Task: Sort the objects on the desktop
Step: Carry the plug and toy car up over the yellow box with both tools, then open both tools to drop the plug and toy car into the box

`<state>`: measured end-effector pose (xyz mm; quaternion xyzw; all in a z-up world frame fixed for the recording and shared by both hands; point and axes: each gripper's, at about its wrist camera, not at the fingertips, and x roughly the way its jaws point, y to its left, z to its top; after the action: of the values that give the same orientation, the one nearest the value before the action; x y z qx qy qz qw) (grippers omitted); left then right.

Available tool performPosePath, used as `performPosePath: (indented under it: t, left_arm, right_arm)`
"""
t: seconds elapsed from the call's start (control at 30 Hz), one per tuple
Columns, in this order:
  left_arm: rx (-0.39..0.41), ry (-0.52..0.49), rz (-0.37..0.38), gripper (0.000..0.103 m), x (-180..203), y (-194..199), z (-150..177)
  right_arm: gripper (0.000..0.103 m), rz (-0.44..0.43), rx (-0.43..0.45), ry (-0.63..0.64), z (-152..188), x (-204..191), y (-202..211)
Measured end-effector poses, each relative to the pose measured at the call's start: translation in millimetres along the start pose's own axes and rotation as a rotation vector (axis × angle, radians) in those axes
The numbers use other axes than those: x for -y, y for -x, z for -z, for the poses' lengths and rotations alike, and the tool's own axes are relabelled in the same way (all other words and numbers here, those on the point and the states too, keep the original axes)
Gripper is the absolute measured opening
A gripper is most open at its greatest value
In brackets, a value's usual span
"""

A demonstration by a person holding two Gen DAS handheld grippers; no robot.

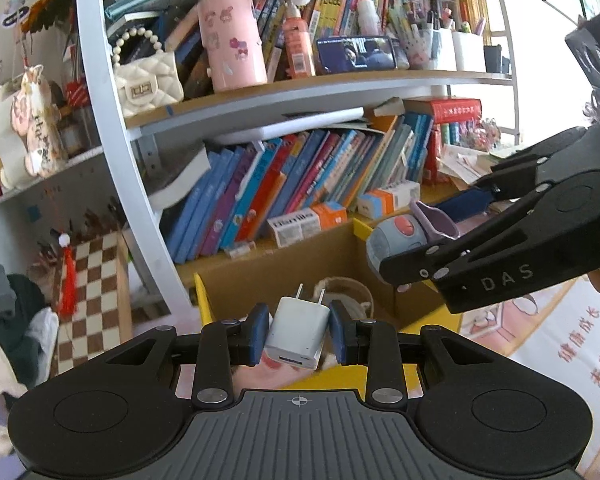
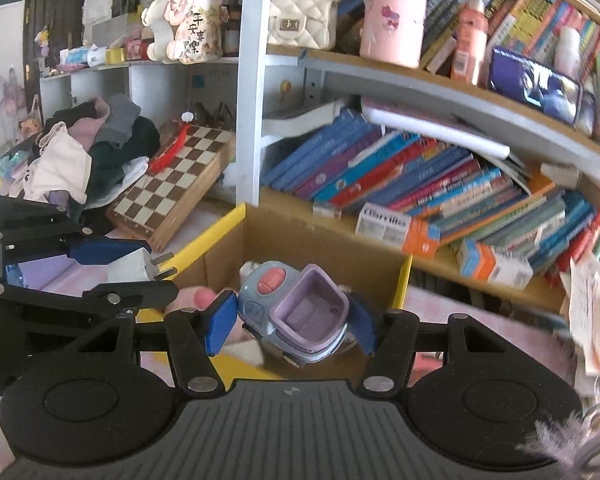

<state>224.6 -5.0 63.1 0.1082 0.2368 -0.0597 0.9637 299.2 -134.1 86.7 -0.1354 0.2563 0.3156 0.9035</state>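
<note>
The left gripper (image 1: 299, 330) clamps a light, slick charger (image 1: 296, 332) by its flat sides; the right gripper (image 2: 288, 320) grasps a hard, bulky toy (image 2: 296, 308), both above the near box (image 2: 320, 248).

Open cardboard box (image 2: 324, 236) sits centre frame, mouth clear from above; its yellow-edged flaps (image 2: 216, 232) stand up at left and right. Straight behind, the bookshelf (image 2: 420, 92) blocks: leaning books (image 2: 400, 184) and small cartons (image 2: 396, 228) crowd the lower shelf right to the box's back edge. Left tool (image 2: 148, 268) with charger (image 2: 132, 266) fills the left side beside the right tool (image 2: 292, 318) with toy (image 2: 296, 308), close together. Chessboard (image 2: 176, 192) and clothes pile (image 2: 88, 152) close off the far left.
</note>
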Motion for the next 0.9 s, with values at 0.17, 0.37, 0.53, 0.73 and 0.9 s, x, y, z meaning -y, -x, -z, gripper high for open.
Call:
performPosePath:
  t: [0.17,0.37,0.53,0.73,0.9]
  left_arm:
    - [-0.005,-0.008,-0.013,0.031,-2,-15,-7]
    - [-0.05,0.013,-0.017,0.031,-3,-44,-11]
    - [-0.098,0.001,-0.002,0.031,5,-66,-13]
    - [-0.158,-0.027,0.024,0.031,19,-92,-9]
    - [-0.212,-0.021,0.046,0.031,24,-113,-4]
  right_arm:
    - [0.058,0.004,-0.003,0.013,-17,17,-21]
    - [0.058,-0.008,-0.042,-0.006,-31,31,-59]
    - [0.058,-0.04,-0.091,0.037,-37,28,-96]
    - [0.058,-0.079,-0.161,0.071,-38,26,-141]
    - [0.058,-0.125,-0.227,0.042,-32,32,-170]
